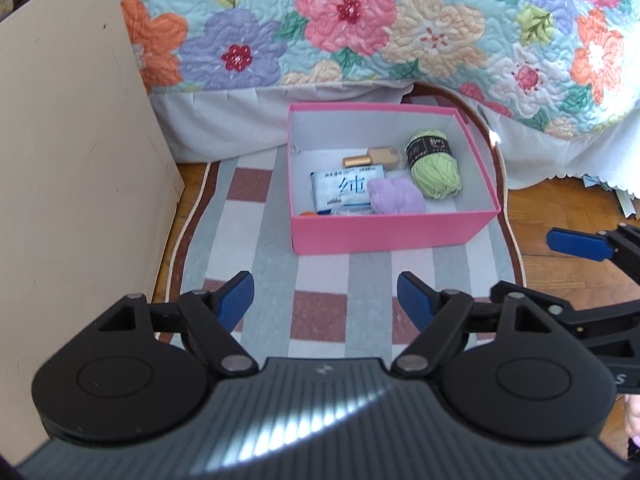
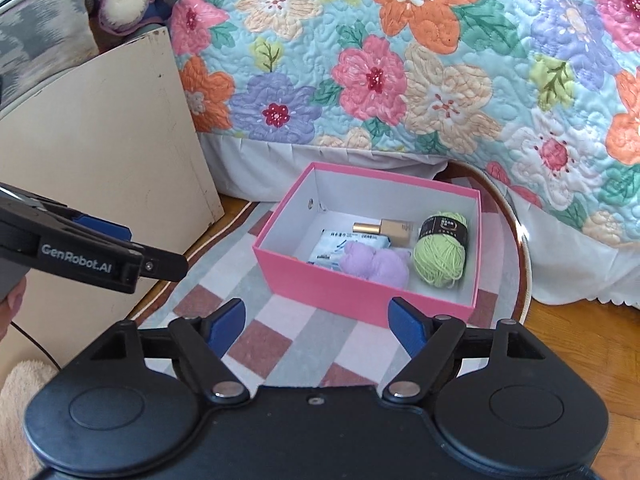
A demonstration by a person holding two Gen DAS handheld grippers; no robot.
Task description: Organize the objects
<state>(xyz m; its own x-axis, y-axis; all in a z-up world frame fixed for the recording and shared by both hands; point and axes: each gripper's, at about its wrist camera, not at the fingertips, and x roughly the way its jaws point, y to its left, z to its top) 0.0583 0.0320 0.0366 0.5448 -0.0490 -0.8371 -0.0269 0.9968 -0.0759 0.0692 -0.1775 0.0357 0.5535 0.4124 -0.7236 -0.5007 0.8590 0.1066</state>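
A pink box (image 1: 394, 232) (image 2: 320, 276) stands on a checked rug beside the bed. Inside it lie a green yarn ball (image 1: 434, 164) (image 2: 440, 250), a lilac soft item (image 1: 396, 196) (image 2: 376, 264), a blue-and-white tissue pack (image 1: 342, 194) (image 2: 332, 246) and a gold-capped bottle (image 1: 372, 158) (image 2: 386, 228). My left gripper (image 1: 326, 304) is open and empty, over the rug in front of the box. My right gripper (image 2: 318, 324) is open and empty, near the box's front right side. Each gripper shows at the edge of the other's view.
A flowered quilt (image 1: 380, 24) (image 2: 400, 60) hangs over the bed behind the box. A beige cabinet (image 1: 72, 184) (image 2: 120, 152) stands to the left. The checked rug (image 1: 320, 280) (image 2: 280, 344) lies on a wooden floor (image 1: 568, 256).
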